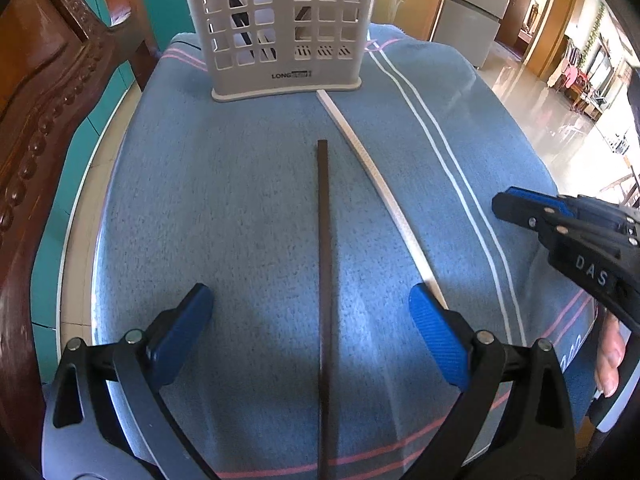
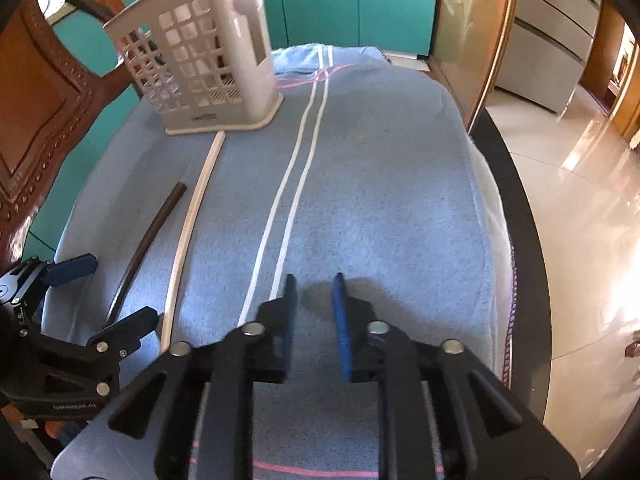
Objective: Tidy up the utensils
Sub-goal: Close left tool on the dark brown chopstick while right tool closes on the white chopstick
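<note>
A dark chopstick (image 1: 323, 220) and a white chopstick (image 1: 380, 184) lie lengthwise on a blue towel (image 1: 200, 200). The white one's far end touches a grey slotted utensil basket (image 1: 280, 20), which stands upright at the back with dark sticks inside. My left gripper (image 1: 310, 290) is open wide and low over the towel. The dark chopstick runs between its fingers, untouched by the pads. My right gripper (image 2: 315, 278) hovers over bare towel to the right of both chopsticks (image 2: 156, 232) (image 2: 192, 216). Its jaws stand a narrow gap apart with nothing between them.
A carved wooden chair (image 1: 40, 100) stands close on the left. Teal cabinets (image 2: 352, 0) are behind the basket (image 2: 200, 68). The dark table edge (image 2: 520, 220) drops to a glossy floor on the right. A person's thumb (image 1: 608, 356) shows under the right gripper.
</note>
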Available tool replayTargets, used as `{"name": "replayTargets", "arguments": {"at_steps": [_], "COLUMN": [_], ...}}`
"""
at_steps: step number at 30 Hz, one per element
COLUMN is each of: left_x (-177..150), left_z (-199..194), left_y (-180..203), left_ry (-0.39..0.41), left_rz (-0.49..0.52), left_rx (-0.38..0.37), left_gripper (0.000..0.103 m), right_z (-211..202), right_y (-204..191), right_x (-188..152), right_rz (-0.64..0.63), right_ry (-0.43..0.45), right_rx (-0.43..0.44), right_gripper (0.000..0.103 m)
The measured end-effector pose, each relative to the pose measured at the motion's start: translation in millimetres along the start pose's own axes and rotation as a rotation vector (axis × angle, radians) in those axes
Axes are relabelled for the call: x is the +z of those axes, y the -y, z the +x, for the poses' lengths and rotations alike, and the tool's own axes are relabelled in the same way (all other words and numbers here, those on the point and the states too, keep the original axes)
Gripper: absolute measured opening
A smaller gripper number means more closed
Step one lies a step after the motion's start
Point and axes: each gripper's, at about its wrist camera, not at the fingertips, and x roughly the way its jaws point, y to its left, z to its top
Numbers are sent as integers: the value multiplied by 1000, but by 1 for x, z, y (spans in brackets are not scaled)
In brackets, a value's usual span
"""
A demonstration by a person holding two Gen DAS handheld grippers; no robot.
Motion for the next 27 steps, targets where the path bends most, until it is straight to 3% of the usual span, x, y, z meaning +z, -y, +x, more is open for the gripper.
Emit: {"name": "replayTargets", "arguments": {"at_steps": [2, 8, 13, 17, 20, 27], "left_x": [7, 18, 16, 11, 9, 10], "left_z": [2, 5, 0, -4, -7, -6], "left_y": [-5, -13, -15, -13, -13, -17], "left_ry": [-3, 19, 37, 42, 40, 35], "left_rz": [-16, -27, -28, -16, -13, -7], "left_rx": [-8, 46, 48, 44, 36, 28], "left_gripper": [97, 67, 43, 40, 40, 40], "right_z": [-4, -2, 31, 59, 60, 37], "right_y": [-2, -22, -53, -71, -77, -37], "right_x": [6, 35, 68, 82, 81, 52], "right_rz": [2, -20, -37, -41, -76, -27], "right_ry": [13, 47, 10, -30, -24, -75], "right_rx": [18, 90, 138, 125, 68, 66], "right_gripper": [23, 24, 24, 24, 9, 7]}}
